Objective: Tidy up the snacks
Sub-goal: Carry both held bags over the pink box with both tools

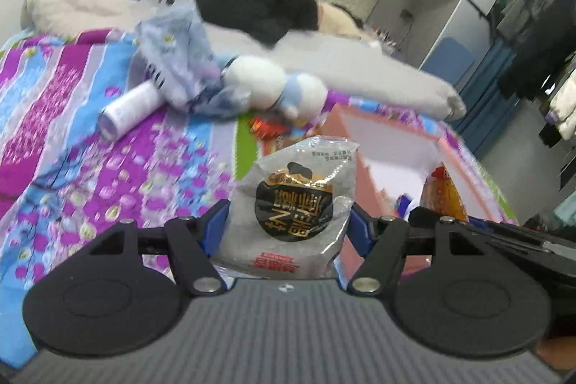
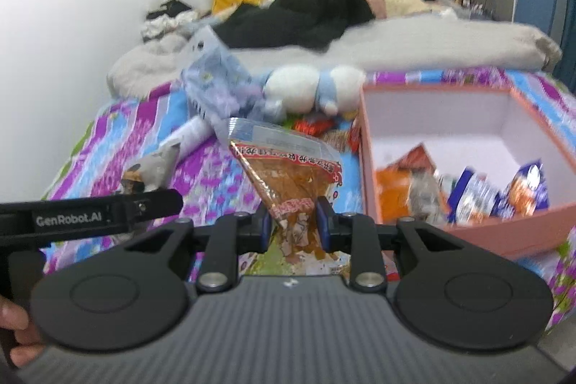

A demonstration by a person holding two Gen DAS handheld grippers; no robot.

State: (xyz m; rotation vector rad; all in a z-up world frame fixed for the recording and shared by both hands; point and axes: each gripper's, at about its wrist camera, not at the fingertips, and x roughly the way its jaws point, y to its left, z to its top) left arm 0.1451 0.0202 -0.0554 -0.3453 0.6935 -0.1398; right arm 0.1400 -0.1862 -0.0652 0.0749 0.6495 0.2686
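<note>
My left gripper (image 1: 289, 222) is shut on a silver snack packet (image 1: 298, 193) with a black and gold round label, held up above the bed. My right gripper (image 2: 293, 222) is shut on a clear packet of orange-brown snack (image 2: 288, 179) with red print. The pink box (image 2: 363, 146) with a white inside stands on the bed to the right and holds several snack packets (image 2: 478, 193). In the left wrist view the pink box (image 1: 360, 175) lies just behind the silver packet, and the orange-brown packet (image 1: 444, 193) shows at the right. The silver packet (image 2: 151, 168) and the left gripper show at the left of the right wrist view.
More snack packets (image 2: 313, 126) lie on the flowered bedspread (image 1: 72, 117) between the box and a white and blue plush toy (image 2: 309, 89). A white tube (image 1: 126, 110) and a pale blue plastic bag (image 1: 180, 60) lie further left. Bedding, black clothes and a yellow pillow fill the back.
</note>
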